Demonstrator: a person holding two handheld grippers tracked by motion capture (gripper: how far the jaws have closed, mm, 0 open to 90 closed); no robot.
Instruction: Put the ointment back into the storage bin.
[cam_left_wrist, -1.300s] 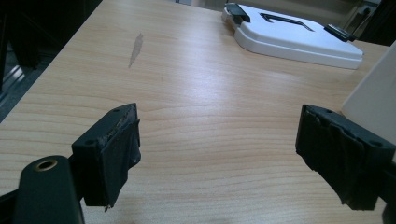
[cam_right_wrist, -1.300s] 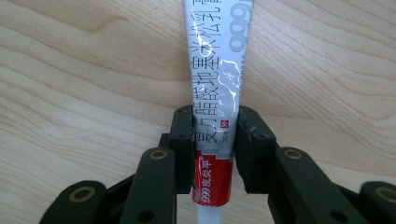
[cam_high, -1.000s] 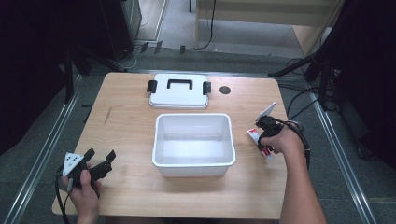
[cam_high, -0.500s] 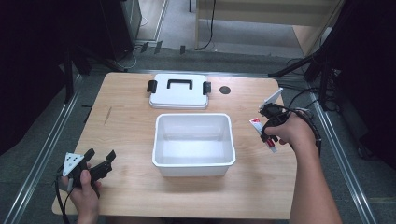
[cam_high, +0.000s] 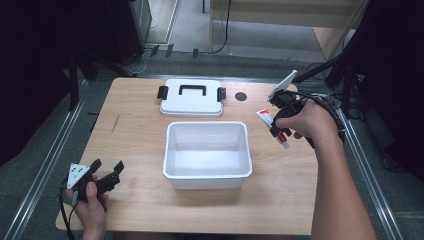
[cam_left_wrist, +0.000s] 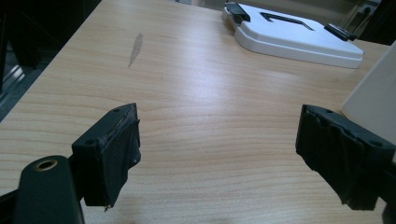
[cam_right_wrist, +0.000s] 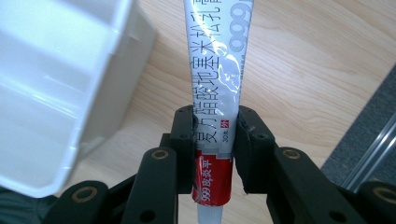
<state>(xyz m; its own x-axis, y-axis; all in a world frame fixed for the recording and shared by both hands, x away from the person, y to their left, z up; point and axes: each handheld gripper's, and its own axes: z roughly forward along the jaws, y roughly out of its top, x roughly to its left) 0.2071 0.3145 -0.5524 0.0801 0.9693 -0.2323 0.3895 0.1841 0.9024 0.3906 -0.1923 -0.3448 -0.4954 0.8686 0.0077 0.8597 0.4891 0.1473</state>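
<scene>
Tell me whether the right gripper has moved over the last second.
Yes. In the high view the right gripper, shut on the tube, has moved toward the table's far edge, from level with the white bin's near half to its far rim.

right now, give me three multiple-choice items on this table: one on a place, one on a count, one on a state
1. Where is the lid?
A. on the tub
B. behind the tub, flat on the table
C. in the left gripper

2. How many black clips does the lid have?
A. two
B. four
C. none

3. What is the right gripper doing?
A. hanging open
B. shut on nothing
C. shut on the tube

Key: 1 B, it lies beyond the tub. 2 A, one at each end. 3 C, jaws press the tube from both sides.
</scene>
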